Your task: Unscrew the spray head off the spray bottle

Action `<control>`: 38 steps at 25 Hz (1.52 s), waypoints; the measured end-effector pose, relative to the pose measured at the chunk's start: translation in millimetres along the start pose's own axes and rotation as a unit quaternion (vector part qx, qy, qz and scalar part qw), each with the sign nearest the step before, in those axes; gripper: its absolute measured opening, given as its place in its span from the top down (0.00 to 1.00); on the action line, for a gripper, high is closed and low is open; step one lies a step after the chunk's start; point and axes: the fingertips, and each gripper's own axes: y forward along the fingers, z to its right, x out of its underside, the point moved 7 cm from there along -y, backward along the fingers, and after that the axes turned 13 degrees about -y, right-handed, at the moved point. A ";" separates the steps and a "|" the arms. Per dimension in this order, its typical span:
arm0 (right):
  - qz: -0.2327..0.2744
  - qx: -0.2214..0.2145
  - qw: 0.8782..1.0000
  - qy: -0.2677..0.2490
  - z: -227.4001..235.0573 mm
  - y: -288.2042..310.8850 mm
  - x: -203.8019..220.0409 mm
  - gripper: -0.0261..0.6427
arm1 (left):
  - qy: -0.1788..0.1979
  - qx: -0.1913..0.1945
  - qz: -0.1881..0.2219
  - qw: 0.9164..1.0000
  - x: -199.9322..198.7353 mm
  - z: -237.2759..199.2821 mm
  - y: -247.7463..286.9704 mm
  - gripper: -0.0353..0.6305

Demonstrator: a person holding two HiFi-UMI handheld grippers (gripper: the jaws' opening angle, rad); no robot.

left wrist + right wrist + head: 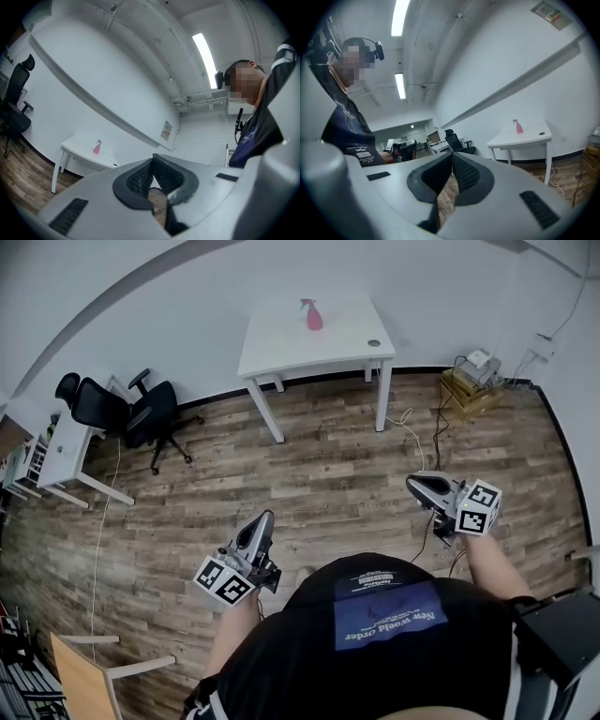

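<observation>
Fingers (138,179) of L gripper (153,158) are closed tip to tip w/ nothing between them. R gripper (452,155) is the same: ribbed pads meet at the front, and only floor planks show thru the slit lower down. Both are held low, just in front of the person's dark shirt (394,643), which the bottom edge of the head view cuts off. L gripper points ahead and a bit right, R gripper points left across the body, and the two are well apart. Beyond them is open wood floor (319,474) w/ loose cables (410,432). An office chair (141,413) is off to the left and a wooden crate (469,390) is by the right wall. Farther on, against the back wall, is a white table (281,354), its rear legs mostly hidden behind the top. The pink spray bottle (313,317) stands on it toward the back, well away from both grippers. It's upright, long axis vertical, spray head (305,303) on top. In the R gripper view the nozzle seems to point left, in the L gripper view it's too small to tell. The joint btwn head and bottle and any liquid level can't be made out at this range. A small dark round spot (374,343) sits near the table's front right corner, too small to tell what it is.
</observation>
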 end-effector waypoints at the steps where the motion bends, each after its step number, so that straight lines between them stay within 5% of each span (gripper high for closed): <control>1: -0.001 0.006 1.000 -0.001 2.7 6.4 -1.4 0.97 | -0.003 0.005 -0.001 1.000 -3.4 -9.4 3.1 0.94; 14: 0.020 0.087 0.996 -0.016 21.3 160.6 -50.1 0.96 | 0.017 0.080 -0.040 0.996 -132.5 -159.0 20.7 0.94; 20: 0.006 0.093 0.996 -0.018 24.5 219.7 -53.9 0.96 | 0.009 0.089 -0.048 0.995 -157.7 -213.9 12.8 0.94; 30: -0.012 0.046 0.999 -0.022 84.0 278.1 -56.3 0.96 | -0.007 0.050 -0.031 0.998 -163.6 -259.3 29.4 0.94; 38: -0.006 -0.020 0.999 -0.030 195.3 285.3 -64.0 0.96 | 0.014 0.008 0.000 1.000 -163.3 -256.7 116.5 0.94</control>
